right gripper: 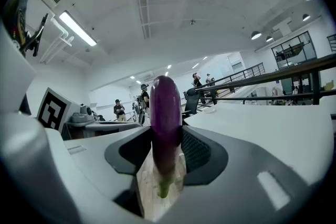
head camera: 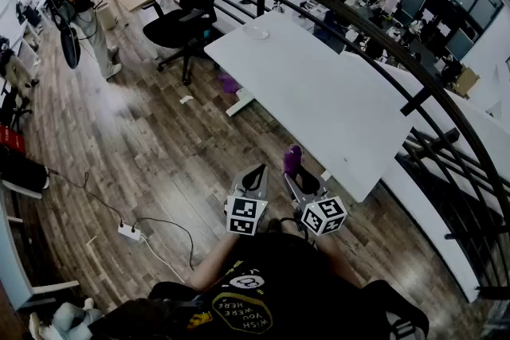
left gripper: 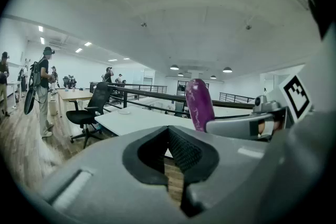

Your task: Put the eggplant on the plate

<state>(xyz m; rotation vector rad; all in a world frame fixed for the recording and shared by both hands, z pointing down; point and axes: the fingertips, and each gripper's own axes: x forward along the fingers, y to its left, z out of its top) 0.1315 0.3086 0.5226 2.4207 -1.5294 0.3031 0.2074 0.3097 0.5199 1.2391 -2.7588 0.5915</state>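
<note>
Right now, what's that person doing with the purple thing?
A person holds a claw in each hand. The right claw grips a purple eggplant, held upright. The left claw is shut and empty. The plate sits at the white table's far end, and the eggplant is not on it yet.

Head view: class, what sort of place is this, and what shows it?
Probably an open-plan office on an upper level: long white desks, a black office chair on the wooden floor, and a black railing along the edge.
</note>
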